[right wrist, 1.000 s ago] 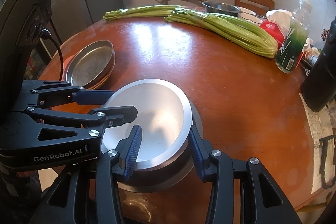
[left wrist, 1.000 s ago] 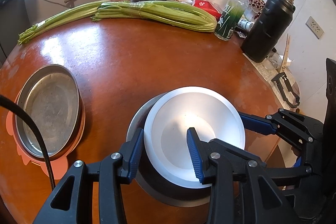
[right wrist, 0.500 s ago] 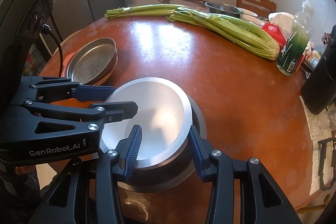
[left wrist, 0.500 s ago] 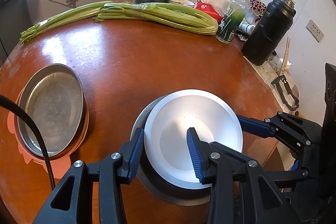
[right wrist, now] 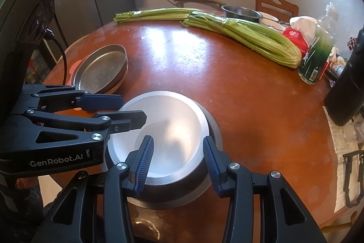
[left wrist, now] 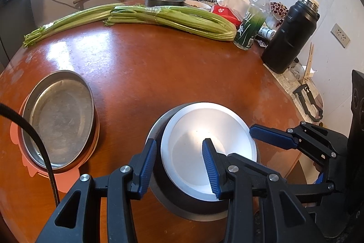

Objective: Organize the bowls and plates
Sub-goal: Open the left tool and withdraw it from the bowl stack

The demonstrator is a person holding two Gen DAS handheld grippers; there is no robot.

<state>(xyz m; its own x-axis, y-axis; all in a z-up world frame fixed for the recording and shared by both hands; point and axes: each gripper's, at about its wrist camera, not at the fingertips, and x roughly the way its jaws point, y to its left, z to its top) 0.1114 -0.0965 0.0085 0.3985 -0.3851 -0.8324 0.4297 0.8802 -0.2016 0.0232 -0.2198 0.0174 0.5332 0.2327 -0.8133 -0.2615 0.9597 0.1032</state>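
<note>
1. A white bowl (left wrist: 208, 153) sits nested inside a larger steel bowl (left wrist: 159, 188) low and centre in both views, near the front edge of the round brown worktop (left wrist: 159, 74).
2. The left tool (left wrist: 179, 165) straddles the white bowl's left rim: one blue pad is outside the rim, the other inside over the bowl's floor. Whether the pads actually press on the rim I cannot tell.
3. The right tool (right wrist: 177, 163) straddles the right side of the nested bowls, one pad inside the white bowl (right wrist: 166, 136), the other outside against the steel bowl's wall (right wrist: 204, 181); real pinching cannot be judged.
4. In the left wrist view the right tool's fingers (left wrist: 273, 138) enter from the right edge at the bowl's rim.
5. A stack of shallow steel plates (left wrist: 59, 117) on a pink mat (left wrist: 68, 181) lies at the left of the frame, well apart from the bowls.
6. Celery bunches (left wrist: 173, 17), a black flask (left wrist: 291, 35) and a green-labelled bottle (left wrist: 250, 24) line the upper part.
</note>
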